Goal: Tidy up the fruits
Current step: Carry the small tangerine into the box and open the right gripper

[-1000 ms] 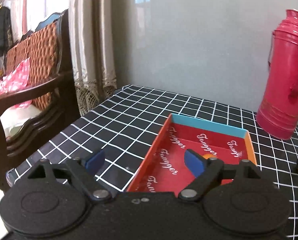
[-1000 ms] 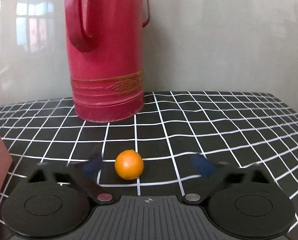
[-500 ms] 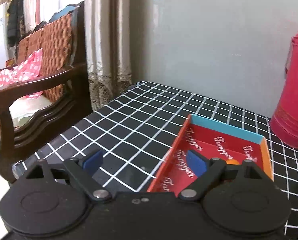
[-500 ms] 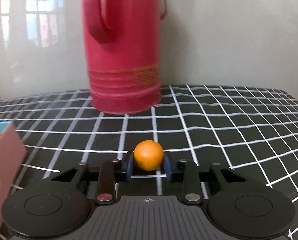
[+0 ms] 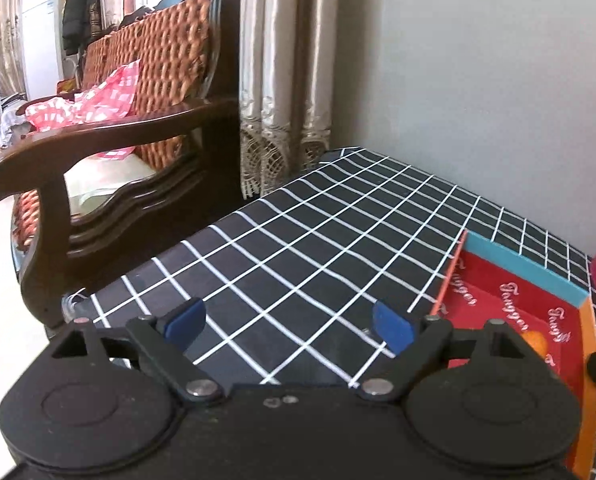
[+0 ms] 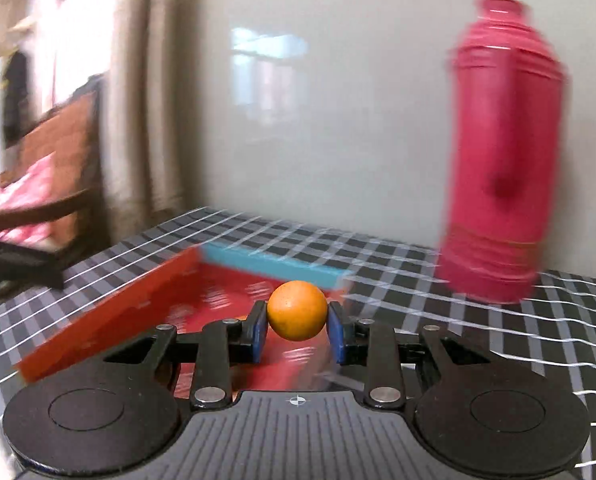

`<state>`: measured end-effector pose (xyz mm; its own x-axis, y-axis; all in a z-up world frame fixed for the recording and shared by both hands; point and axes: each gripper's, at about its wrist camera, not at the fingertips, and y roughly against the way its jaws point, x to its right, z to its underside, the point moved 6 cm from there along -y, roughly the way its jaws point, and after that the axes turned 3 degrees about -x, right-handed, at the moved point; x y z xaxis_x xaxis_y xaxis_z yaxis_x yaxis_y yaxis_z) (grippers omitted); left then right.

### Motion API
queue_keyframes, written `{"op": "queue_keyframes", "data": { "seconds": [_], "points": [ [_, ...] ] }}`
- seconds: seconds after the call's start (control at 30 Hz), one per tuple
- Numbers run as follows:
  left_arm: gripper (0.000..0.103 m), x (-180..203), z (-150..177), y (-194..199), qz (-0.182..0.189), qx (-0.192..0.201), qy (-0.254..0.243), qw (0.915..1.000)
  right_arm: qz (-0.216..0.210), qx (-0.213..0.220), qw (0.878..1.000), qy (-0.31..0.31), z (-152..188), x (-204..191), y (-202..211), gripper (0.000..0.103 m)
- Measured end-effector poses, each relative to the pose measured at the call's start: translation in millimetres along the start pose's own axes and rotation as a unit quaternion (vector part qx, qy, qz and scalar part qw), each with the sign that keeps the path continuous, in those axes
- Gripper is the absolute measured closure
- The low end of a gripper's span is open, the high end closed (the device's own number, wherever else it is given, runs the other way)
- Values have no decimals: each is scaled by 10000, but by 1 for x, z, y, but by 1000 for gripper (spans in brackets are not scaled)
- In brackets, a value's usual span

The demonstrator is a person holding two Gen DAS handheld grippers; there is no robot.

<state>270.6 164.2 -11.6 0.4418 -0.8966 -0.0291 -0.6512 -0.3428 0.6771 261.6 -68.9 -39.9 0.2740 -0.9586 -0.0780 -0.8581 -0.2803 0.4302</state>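
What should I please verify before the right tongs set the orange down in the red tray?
1. Grip: right tongs closed on the orange, pads on both sides: ok.
2. Orange over the red tray: it appears in front of the tray floor, but height and exact position cannot tell; the view is blurred.
3. Free space in the tray: another orange already lies inside; room beside it cannot tell.
4. Left tongs out of the way: open, empty, over the tablecloth beside the tray: ok.
5. Pink flask clear of the tray: ok.
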Motion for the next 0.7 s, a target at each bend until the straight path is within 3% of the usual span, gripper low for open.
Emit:
{"op": "queue_keyframes", "data": {
  "seconds": [0.17,0.3,0.33,0.37,0.43,0.6,0.67,0.7],
  "points": [
    [17,-18,8,6,-59,-24,-55,10000,-393,-224,9982,381,10,-48,-12,71],
    [17,-31,10,8,-119,-13,-173,9998,-370,-444,9968,551,21,-69,-15,67],
    [17,-33,10,8,-128,-11,-198,9997,-313,-454,9970,547,22,-71,-15,55],
    [17,-36,10,8,-126,-14,-196,9997,-263,-435,9974,504,23,-70,-13,35],
    [17,-37,7,7,-76,-11,-205,9998,-151,-324,9986,402,19,-66,-14,21],
    [16,-28,4,16,185,46,-255,9995,221,4,9997,108,11,-49,23,18],
    [16,-21,8,29,510,-96,-177,9985,423,-2,9990,-116,14,-40,44,0],
    [16,-19,10,40,625,-35,-212,9978,542,28,9982,-243,17,-36,58,0]
  ]
}}
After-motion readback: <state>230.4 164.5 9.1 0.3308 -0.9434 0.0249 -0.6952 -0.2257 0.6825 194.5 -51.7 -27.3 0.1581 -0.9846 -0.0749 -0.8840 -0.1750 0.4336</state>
